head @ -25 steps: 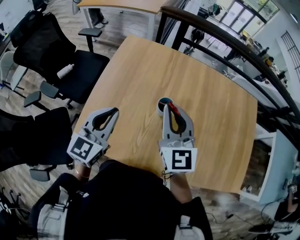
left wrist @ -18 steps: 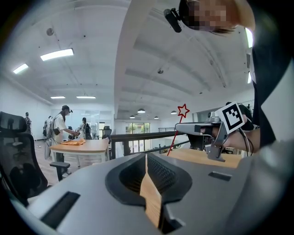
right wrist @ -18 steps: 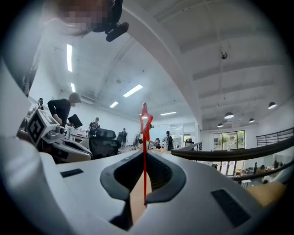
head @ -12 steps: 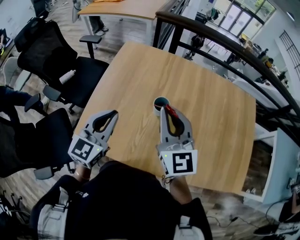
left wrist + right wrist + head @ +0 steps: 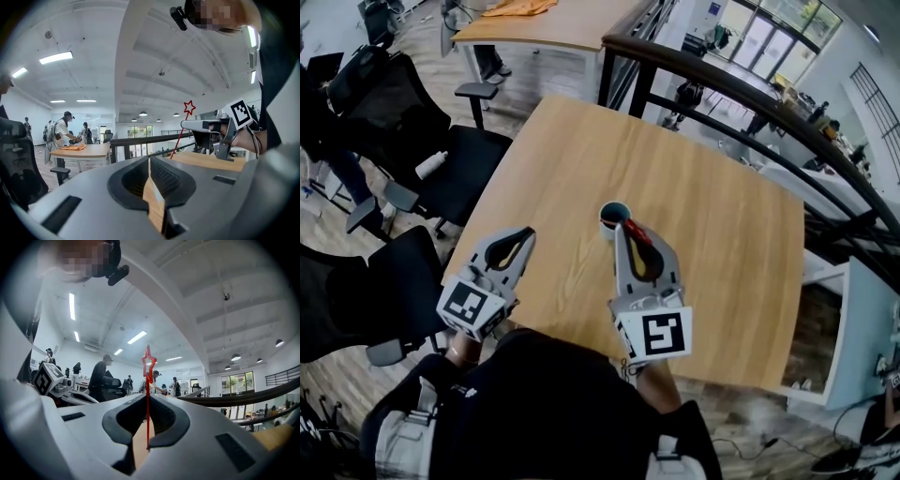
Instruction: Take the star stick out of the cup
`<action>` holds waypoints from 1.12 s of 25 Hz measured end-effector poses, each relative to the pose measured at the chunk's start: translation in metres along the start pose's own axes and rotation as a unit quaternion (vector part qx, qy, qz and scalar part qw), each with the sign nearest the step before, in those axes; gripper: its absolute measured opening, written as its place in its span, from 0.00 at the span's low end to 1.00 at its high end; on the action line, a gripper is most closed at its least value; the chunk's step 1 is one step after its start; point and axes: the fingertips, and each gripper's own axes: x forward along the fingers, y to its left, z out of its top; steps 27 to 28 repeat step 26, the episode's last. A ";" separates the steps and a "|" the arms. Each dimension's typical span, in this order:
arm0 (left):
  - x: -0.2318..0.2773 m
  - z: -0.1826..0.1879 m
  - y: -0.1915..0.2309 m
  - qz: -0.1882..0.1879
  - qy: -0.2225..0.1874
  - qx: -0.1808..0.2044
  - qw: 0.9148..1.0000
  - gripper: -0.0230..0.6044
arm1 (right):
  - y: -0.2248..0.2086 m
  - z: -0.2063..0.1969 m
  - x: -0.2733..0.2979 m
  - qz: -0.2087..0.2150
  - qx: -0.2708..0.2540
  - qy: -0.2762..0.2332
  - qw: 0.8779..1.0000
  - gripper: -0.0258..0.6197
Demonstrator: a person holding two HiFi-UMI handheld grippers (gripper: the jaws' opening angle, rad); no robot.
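Observation:
A small teal cup (image 5: 613,215) stands near the middle of the wooden table (image 5: 731,244). Just on the near side of the cup, my right gripper (image 5: 622,229) is shut on the thin red star stick (image 5: 638,234). In the right gripper view the stick (image 5: 147,418) rises straight between the closed jaws of the right gripper (image 5: 147,399), star on top. From the left gripper view, the star stick (image 5: 189,107) leans up past the right gripper (image 5: 187,124); its lower end is hidden. My left gripper (image 5: 526,234) (image 5: 150,161) is shut and empty, at the table's left edge.
Black office chairs (image 5: 441,141) stand left of the table. A dark railing (image 5: 722,89) runs behind it, and a second table (image 5: 544,23) is at the back. People stand at a far table (image 5: 75,150).
The right gripper with the star stick has drawn slightly back from the cup, so more of the cup's rim shows. The left gripper has hardly moved.

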 end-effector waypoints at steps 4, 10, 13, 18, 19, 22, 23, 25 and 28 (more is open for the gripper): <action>0.001 0.006 -0.004 0.001 -0.004 -0.001 1.000 0.07 | -0.002 0.005 -0.003 0.004 -0.002 0.001 1.000 0.08; 0.001 0.002 0.008 0.008 -0.001 0.001 1.000 0.07 | -0.002 0.001 0.009 0.003 0.001 -0.001 1.000 0.08; 0.000 0.002 0.007 0.011 0.001 0.001 1.000 0.07 | -0.003 0.002 0.008 0.001 0.005 -0.001 1.000 0.08; -0.002 0.002 0.006 0.015 0.001 0.003 1.000 0.07 | -0.003 0.001 0.007 0.005 0.006 -0.003 1.000 0.08; -0.001 0.001 0.009 0.015 0.001 0.003 1.000 0.07 | -0.003 0.000 0.011 0.005 0.007 -0.004 1.000 0.08; 0.001 0.000 0.014 0.016 0.002 -0.003 1.000 0.07 | -0.003 -0.003 0.016 0.003 0.010 -0.001 1.000 0.08; 0.001 0.000 0.013 0.016 0.002 -0.006 1.000 0.07 | -0.004 -0.003 0.014 0.002 0.011 0.001 1.000 0.08; 0.000 0.001 0.009 0.015 0.003 -0.006 1.000 0.07 | -0.007 -0.002 0.009 0.000 0.012 0.003 1.000 0.08; 0.000 0.002 0.006 0.014 0.004 -0.006 1.000 0.07 | -0.008 -0.001 0.006 -0.001 0.013 0.004 1.000 0.08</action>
